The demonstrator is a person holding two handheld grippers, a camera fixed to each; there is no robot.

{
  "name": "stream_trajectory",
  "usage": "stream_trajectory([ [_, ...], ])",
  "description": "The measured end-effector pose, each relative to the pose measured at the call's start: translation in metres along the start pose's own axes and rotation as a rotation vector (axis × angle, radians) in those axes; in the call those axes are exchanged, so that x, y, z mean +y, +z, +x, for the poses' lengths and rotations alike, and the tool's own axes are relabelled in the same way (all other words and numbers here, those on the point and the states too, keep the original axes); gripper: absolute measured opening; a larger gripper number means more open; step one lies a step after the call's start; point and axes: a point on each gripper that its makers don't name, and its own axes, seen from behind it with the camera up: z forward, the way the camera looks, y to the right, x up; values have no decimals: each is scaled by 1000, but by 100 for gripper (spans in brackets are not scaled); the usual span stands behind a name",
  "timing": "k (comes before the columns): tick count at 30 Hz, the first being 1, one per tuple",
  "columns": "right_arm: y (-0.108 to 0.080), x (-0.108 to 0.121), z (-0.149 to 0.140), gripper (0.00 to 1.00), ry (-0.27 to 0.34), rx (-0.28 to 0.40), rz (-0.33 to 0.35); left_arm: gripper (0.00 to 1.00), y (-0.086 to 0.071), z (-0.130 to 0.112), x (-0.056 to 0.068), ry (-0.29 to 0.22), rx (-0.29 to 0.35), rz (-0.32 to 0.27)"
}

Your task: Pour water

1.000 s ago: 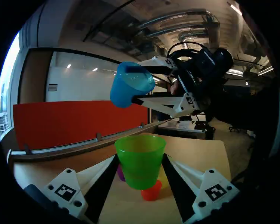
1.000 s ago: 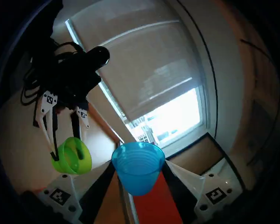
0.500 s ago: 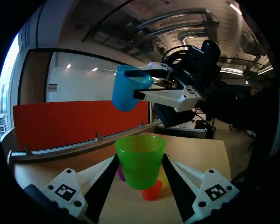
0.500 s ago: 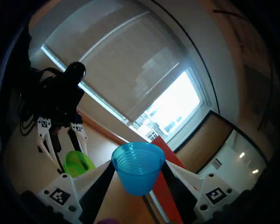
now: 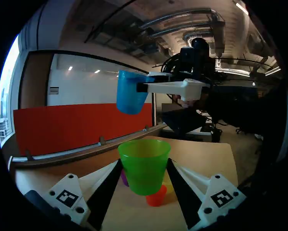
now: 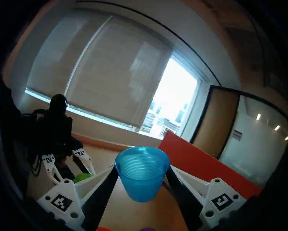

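Blue cup stands close to upright, mouth up and long axis near vertical, raised in the air above and beyond the green cup. I have it pinched between both fingers of the right gripper, which reaches in about level from the right in the left gripper view. In the right gripper view the cup sits squarely between those fingers. It is translucent, with faint rings stepping down its inner wall; I cannot tell whether it holds water.

The left gripper points forward over the table, its fingers clamped on the sides of the green cup, which is also upright, mouth open to the top. The cup is low, near the tabletop. Just behind it, on the table, sit a small orange cup and a purple cup. A red partition runs along the table's far edge.
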Motion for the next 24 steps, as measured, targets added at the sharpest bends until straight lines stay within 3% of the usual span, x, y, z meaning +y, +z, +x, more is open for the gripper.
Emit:
stream_trajectory([
  [15, 0, 0, -10, 90, 285, -20, 19, 82, 0, -3, -2, 7, -14, 0],
  [24, -4, 0, -14, 90, 316, -35, 17, 82, 1, -9, -3, 8, -39, -4],
])
